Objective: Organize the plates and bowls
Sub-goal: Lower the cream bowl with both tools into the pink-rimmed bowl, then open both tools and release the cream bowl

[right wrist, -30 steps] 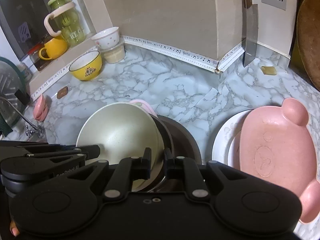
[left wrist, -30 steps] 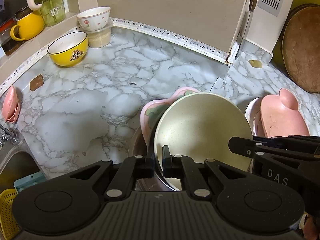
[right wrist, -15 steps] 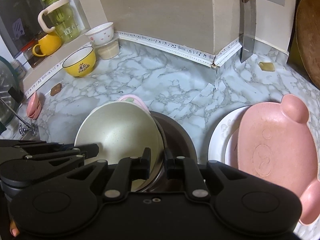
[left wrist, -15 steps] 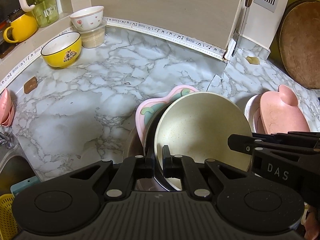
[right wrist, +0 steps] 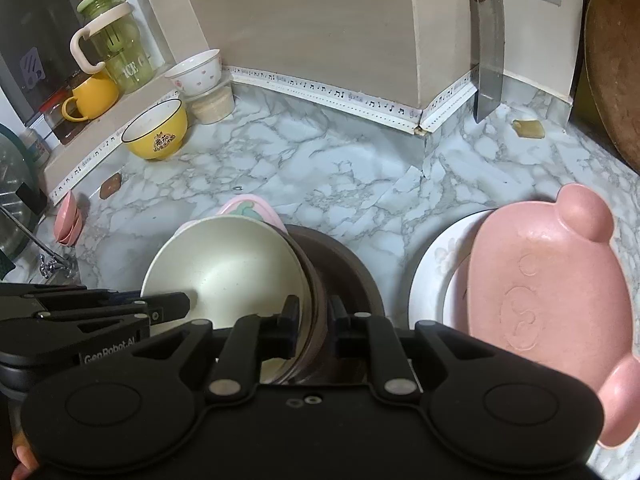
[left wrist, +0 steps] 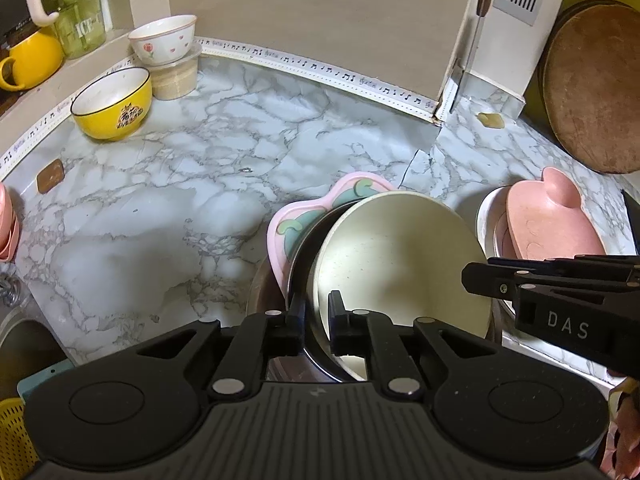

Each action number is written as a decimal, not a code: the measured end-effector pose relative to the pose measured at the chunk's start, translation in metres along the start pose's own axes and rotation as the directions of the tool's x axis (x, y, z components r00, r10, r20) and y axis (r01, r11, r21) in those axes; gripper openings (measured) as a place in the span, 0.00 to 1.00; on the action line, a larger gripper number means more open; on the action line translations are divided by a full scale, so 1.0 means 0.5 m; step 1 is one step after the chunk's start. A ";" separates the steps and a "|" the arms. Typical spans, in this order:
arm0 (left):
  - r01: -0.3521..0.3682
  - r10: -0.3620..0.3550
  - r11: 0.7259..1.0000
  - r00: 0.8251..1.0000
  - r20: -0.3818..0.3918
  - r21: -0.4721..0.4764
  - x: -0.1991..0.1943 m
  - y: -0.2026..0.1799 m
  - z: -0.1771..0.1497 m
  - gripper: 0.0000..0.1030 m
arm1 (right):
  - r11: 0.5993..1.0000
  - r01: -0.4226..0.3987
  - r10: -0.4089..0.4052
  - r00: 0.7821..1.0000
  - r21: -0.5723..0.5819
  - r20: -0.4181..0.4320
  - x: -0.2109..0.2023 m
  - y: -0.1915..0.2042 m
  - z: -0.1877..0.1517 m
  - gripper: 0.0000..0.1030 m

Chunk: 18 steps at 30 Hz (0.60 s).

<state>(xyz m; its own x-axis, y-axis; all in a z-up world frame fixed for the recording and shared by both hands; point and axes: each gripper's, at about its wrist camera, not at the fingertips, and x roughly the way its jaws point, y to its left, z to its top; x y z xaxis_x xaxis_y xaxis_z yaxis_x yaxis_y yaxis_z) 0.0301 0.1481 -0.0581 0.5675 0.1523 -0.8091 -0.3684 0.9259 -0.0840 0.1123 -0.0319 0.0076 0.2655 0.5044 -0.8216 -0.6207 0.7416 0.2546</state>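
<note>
A cream bowl (left wrist: 400, 256) sits tilted inside a steel bowl (left wrist: 306, 240), with a pink plate (left wrist: 292, 216) behind them and a dark brown bowl (right wrist: 344, 268) under them. My left gripper (left wrist: 314, 316) is shut on the near rims of the cream and steel bowls. My right gripper (right wrist: 312, 316) is shut on the same rims from the other side; the cream bowl (right wrist: 224, 268) lies to its left. A pink bear plate (right wrist: 536, 300) lies on a white plate (right wrist: 428, 276) to the right.
A yellow bowl (left wrist: 114, 104) and a white heart bowl (left wrist: 164, 40) on a tub stand at the far left of the marble counter (left wrist: 224, 160). A yellow mug and green jug sit on the ledge. A cleaver (right wrist: 488, 60) hangs at the back wall. Pink dishes (left wrist: 8, 228) and a sink are at the left.
Both grippers, still shut on the bowl stack, have moved a little toward the back left of the counter; the far bowls look nearer. The grip has not changed.
</note>
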 end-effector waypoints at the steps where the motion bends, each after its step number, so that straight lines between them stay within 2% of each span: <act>1: 0.002 -0.002 1.000 1.000 0.004 0.003 -0.002 -0.001 0.000 0.13 | 1.000 0.002 -0.002 1.000 0.001 0.002 -0.003 -0.002 -0.001 0.16; 5: 0.018 -0.019 1.000 0.999 0.032 0.021 -0.016 -0.007 -0.001 0.25 | 1.000 0.006 -0.006 1.000 -0.004 0.016 -0.015 -0.007 -0.002 0.19; 6: 0.019 -0.020 0.999 0.999 0.041 0.029 -0.019 -0.009 -0.002 0.33 | 1.000 -0.003 0.003 1.000 -0.006 0.019 -0.019 -0.008 -0.002 0.20; 7: 0.021 -0.022 0.999 0.999 0.048 0.032 -0.022 -0.010 -0.003 0.46 | 1.000 -0.005 0.006 1.000 -0.009 0.022 -0.022 -0.009 -0.003 0.21; 9: 0.019 -0.021 0.999 0.997 0.068 0.034 -0.030 -0.011 -0.006 0.59 | 1.000 -0.010 0.011 0.999 -0.016 0.034 -0.030 -0.009 -0.004 0.26; 10: 0.017 -0.020 0.999 0.997 0.076 0.034 -0.034 -0.011 -0.008 0.60 | 1.000 -0.013 0.014 0.999 -0.021 0.038 -0.034 -0.009 -0.004 0.33; 14: 0.028 -0.030 0.999 0.996 0.083 0.021 -0.047 -0.002 -0.009 0.60 | 0.999 -0.026 0.027 0.998 -0.021 0.059 -0.051 -0.011 -0.005 0.74; 16: 0.030 -0.031 0.999 0.996 0.088 0.015 -0.053 0.005 -0.011 0.61 | 1.000 -0.019 0.021 0.997 -0.022 0.076 -0.060 -0.013 -0.006 0.84; 18: 0.025 -0.026 1.000 0.995 0.098 0.013 -0.061 0.011 -0.017 0.65 | 1.000 -0.011 0.014 0.996 -0.027 0.086 -0.070 -0.014 -0.006 0.86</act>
<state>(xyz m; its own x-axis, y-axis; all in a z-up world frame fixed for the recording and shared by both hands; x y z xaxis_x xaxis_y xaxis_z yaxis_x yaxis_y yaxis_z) 0.0046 0.1455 -0.0388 0.6462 0.1609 -0.7460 -0.3443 0.9338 -0.0969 0.1053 -0.0561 0.0330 0.3196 0.5507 -0.7711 -0.6436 0.7235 0.2499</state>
